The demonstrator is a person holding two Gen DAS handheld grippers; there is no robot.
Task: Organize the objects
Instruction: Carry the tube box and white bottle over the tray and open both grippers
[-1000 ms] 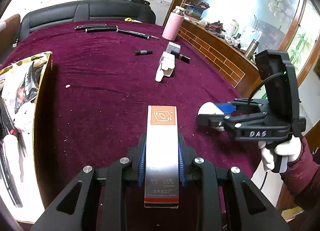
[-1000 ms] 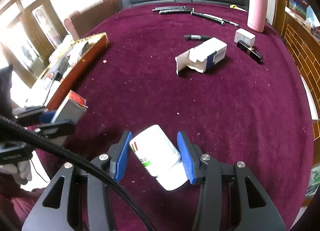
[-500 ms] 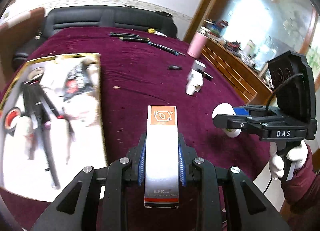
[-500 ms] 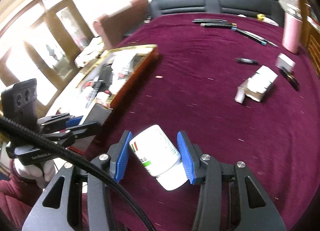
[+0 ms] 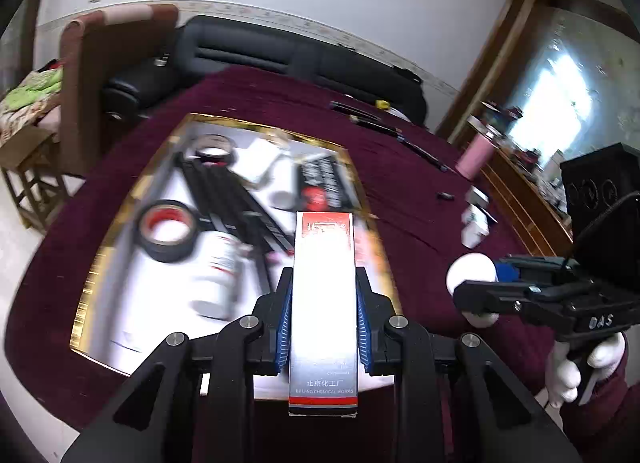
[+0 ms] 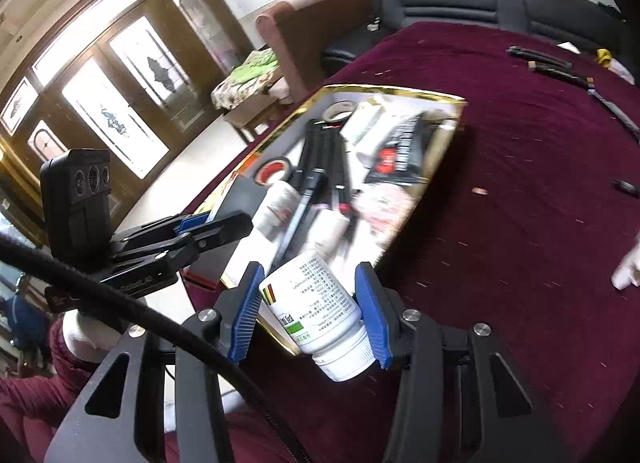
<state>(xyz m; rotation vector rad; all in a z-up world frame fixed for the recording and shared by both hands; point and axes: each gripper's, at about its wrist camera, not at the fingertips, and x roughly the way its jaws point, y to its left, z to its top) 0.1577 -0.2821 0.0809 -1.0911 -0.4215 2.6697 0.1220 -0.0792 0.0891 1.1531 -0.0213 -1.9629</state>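
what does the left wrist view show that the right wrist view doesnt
Only the left wrist view shows the printed face of the silver and red carton, clamped between the left gripper's blue pads, plus the pink flask near the wooden ledge.

Only the right wrist view shows the label of the white bottle, gripped by the right gripper, and the glazed wooden doors.

Both show the gold-rimmed tray full of tape rolls and pens, the maroon tablecloth, the black sofa, and each other's gripper from the side.

Two close wrist fisheyes, angled down, both over the gold-rimmed tray [image 5: 120, 219]
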